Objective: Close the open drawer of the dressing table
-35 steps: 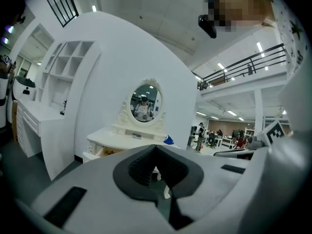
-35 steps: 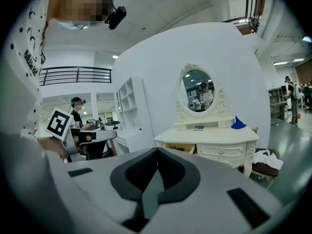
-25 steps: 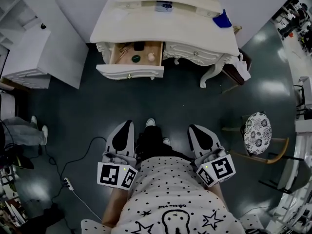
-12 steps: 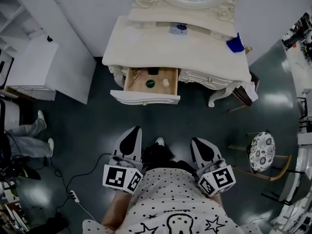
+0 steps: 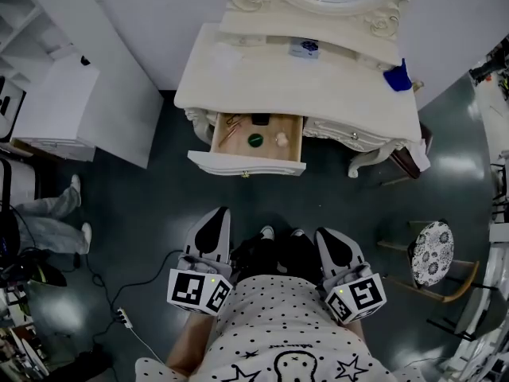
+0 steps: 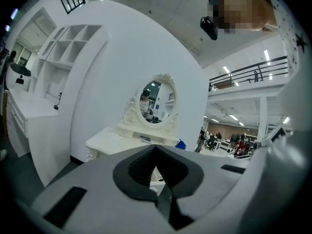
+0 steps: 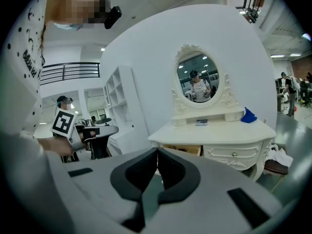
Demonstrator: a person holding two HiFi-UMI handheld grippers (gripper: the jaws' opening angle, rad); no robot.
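Ahead of you, the cream dressing table [image 5: 318,86] stands on the dark floor [image 5: 143,205]. On its top, a small blue-printed box [image 5: 305,48] lies toward the back and a blue object [image 5: 396,78] near the right edge. Its left drawer [image 5: 246,163] stands open, holding a green round item [image 5: 255,140], a black item [image 5: 259,120], a pale item [image 5: 281,139] and brownish sticks [image 5: 231,127]. On the floor, a patterned stool [image 5: 433,253] stands to your right and a power strip [image 5: 121,318] with its cable lies to your left.
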